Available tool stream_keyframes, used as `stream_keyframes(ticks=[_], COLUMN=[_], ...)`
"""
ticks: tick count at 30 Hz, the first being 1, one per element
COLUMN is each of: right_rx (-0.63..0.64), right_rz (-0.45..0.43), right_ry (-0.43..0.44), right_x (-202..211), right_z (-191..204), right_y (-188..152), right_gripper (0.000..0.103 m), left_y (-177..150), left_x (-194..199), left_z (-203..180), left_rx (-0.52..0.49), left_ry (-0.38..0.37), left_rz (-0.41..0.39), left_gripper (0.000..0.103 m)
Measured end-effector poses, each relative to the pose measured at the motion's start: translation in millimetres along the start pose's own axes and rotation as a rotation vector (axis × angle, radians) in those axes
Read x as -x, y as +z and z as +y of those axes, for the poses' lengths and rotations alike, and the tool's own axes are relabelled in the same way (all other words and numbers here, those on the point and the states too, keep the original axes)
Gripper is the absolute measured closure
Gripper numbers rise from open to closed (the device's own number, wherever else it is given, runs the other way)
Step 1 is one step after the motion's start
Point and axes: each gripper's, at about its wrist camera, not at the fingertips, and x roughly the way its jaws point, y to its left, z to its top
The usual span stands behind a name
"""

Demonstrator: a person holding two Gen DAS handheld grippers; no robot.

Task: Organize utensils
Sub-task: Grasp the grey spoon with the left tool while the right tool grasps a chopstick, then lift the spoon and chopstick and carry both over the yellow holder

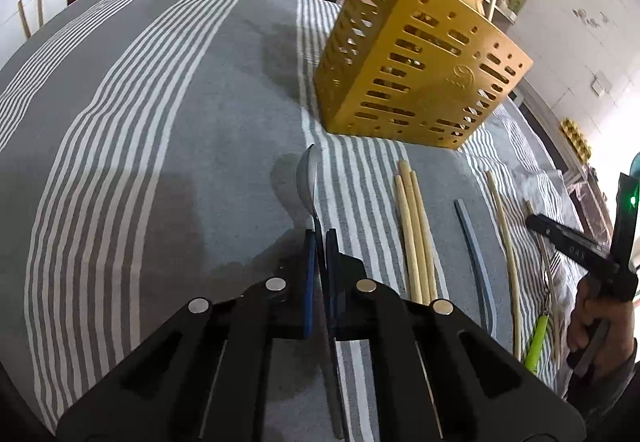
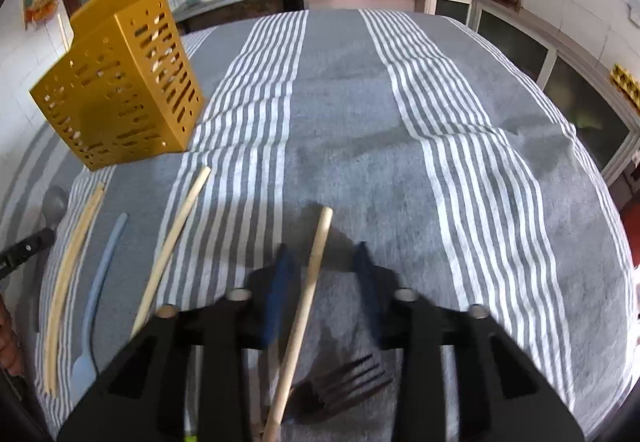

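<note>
Both grippers angled down over the striped cloth (image 2: 340, 114)

Left gripper (image 1: 320, 238) pinches a spoon (image 1: 309, 178), bowl pointing away; right gripper (image 2: 322, 254), jaws apart, straddles a chopstick (image 2: 308, 290) lying lengthwise, unpressed. Yellow holder (image 1: 420, 58) stands beyond.

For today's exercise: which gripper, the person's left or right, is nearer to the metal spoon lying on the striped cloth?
Left. The left gripper is closed on the metal spoon at its neck. The right gripper is well off to the side, past several chopsticks, with its fingers either side of a wooden chopstick.

Two wrist fisheyes look steeply down, close over the grey-striped tablecloth (image 1: 160, 162); both share the perforated yellow plastic utensil caddy (image 2: 120, 94).
</note>
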Motion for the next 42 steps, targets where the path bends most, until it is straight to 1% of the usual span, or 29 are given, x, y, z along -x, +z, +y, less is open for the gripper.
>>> stream_keyframes(ticks=[1,5,7,12,13,17,20,25,31,37,42], right_rx=[0.008,-0.003,-0.013,-0.026,-0.028,-0.029,-0.027,-0.009,0.010,0.036,0.052], right_rz=[0.005,-0.002,-0.024,-0.103,-0.128,-0.204,-0.259,-0.316,-0.370,-0.431,-0.465], right_ry=[0.000,0.009,0.027,0.074,0.092,0.130,0.150,0.172,0.198,0.205,0.210], right_x=[-1.4,0.6,7.9,33.8,40.3,64.9,84.0,105.9,127.0,152.7,168.5], right_z=[1.5,1.5,1.8,4.2,4.3,6.7,10.0,15.0,17.9,22.7,24.9], right_y=[1.0,2.5,3.9,10.6,11.8,13.7,14.0,14.3,9.8,6.1,3.1], right_gripper=[0.093,0.097,0.097,0.097,0.097,0.097,0.097,0.097,0.097,0.097,0.097], left_y=[0.1,2.2,4.3,10.2,11.5,13.1,14.0,12.9,9.6,4.7,0.1], left_x=[-0.3,0.2,6.4,24.0,30.5,52.6,67.8,96.0,119.6,140.0,159.4], left_z=[-0.8,-1.4,-2.9,-3.8,-4.1,-6.9,-12.8,-23.2,-31.3,-37.4,-45.4], left_rx=[-0.003,-0.006,-0.010,0.000,0.006,0.004,-0.011,-0.039,-0.058,-0.076,-0.101], left_ry=[-0.002,-0.010,-0.010,-0.027,-0.041,-0.054,-0.053,-0.047,-0.038,-0.027,-0.004], left_rz=[0.001,-0.001,-0.021,-0.077,-0.097,-0.161,-0.198,-0.258,-0.298,-0.338,-0.392], left_gripper=[0.100,0.101,0.101,0.101,0.101,0.101,0.101,0.101,0.101,0.101,0.101])
